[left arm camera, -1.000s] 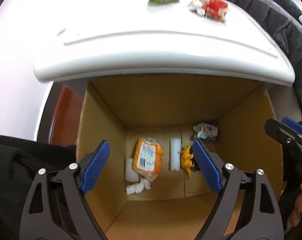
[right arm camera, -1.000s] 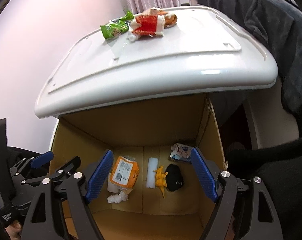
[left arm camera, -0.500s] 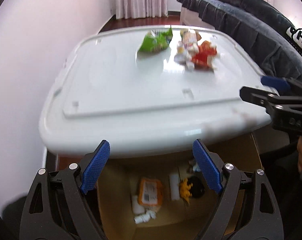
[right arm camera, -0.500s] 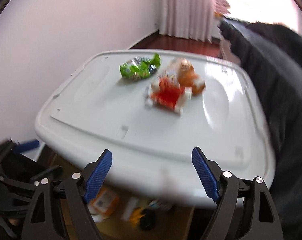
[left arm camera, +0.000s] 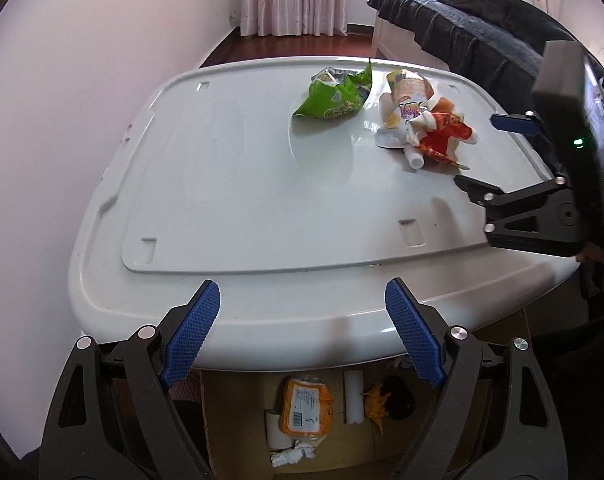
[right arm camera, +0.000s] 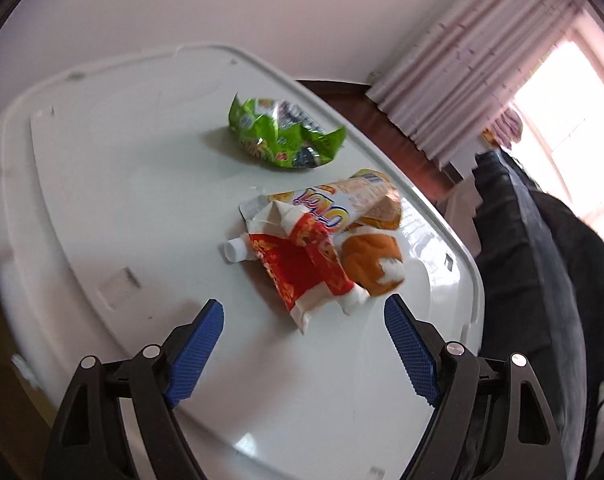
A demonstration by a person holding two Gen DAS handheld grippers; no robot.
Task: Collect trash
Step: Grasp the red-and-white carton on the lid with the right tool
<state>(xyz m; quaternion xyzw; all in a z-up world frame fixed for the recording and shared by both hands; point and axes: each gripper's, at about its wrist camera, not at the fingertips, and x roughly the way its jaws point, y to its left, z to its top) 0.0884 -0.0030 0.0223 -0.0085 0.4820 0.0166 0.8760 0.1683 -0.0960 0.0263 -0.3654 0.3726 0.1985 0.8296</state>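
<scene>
While both our grippers are hanging empty with jaws spread wide, we are aiming the right gripper (right arm camera: 304, 344) low over the red wrapper (right arm camera: 298, 268) near the white lid's (right arm camera: 150, 208) right edge, planning to pinch its crumpled middle.
</scene>
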